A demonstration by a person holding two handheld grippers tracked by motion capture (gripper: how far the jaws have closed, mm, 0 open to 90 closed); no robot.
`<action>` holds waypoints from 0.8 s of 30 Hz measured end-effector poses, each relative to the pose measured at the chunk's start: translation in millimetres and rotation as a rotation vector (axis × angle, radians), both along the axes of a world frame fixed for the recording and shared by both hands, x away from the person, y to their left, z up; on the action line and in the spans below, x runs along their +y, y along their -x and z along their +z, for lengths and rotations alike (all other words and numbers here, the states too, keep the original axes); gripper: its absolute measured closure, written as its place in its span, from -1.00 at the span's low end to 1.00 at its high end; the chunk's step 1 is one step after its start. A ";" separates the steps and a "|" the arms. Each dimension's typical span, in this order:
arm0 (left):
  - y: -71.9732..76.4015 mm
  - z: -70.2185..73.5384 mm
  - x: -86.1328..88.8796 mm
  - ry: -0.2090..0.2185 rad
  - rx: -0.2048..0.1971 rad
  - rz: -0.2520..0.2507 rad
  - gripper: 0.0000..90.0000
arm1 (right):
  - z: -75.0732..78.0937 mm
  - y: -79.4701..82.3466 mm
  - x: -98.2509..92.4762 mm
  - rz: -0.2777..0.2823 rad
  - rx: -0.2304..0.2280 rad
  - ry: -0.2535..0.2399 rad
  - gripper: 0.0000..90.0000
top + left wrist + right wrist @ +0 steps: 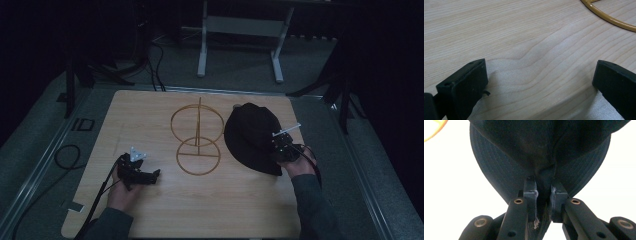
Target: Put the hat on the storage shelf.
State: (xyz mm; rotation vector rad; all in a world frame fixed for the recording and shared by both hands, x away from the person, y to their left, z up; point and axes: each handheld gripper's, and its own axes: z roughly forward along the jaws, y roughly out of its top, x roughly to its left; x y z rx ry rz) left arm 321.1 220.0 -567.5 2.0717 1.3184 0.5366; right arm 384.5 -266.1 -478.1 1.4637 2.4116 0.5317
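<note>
— So, what is lying on the light wooden tabletop [150,215]?

— Two things are sitting on it. A black cloth cap with a stitched brim [252,136] is lying on the right side. A thin gold wire stand made of two rings and a straight post [196,140] is standing in the middle, just beside the cap.

— What is the right tool [286,148] doing?

— A hand is holding it at the near edge of the cap. In the right gripper view, the right tool [543,192] is pinching the cap's brim [499,170]. Its two black jaws are pressing together on a fold of the dark cloth. A bit of the gold stand [434,130] is peeking in at the top left corner there.

— And the left tool [150,176]?

— It is sitting low on the left side of the tabletop, well apart from the cap, with a hand around it. In the left gripper view, the left tool [539,82] is spreading its jaws wide, with bare wood [524,37] between them. A curve of the gold ring [609,17] is showing at the top right, a little way off.

— Where are the dark cables [67,157] going?

— They are trailing off the left side, down onto the grey floor [35,125].
</note>
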 end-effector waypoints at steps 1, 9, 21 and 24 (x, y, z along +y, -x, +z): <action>0.0 0.0 0.0 0.000 0.000 0.000 -0.99 | 1.8 0.5 -0.4 0.001 -0.016 -0.001 0.77; 0.0 0.0 0.0 0.000 0.000 0.000 -0.99 | 17.8 5.0 -2.6 -0.007 -0.093 -0.005 0.78; 0.1 0.0 -0.1 0.001 0.000 0.001 -0.99 | 41.9 7.5 -7.0 -0.041 -0.195 -0.043 0.79; 0.0 0.0 0.1 -0.001 -0.001 0.000 -0.99 | 47.9 7.4 -7.9 -0.045 -0.210 -0.055 0.79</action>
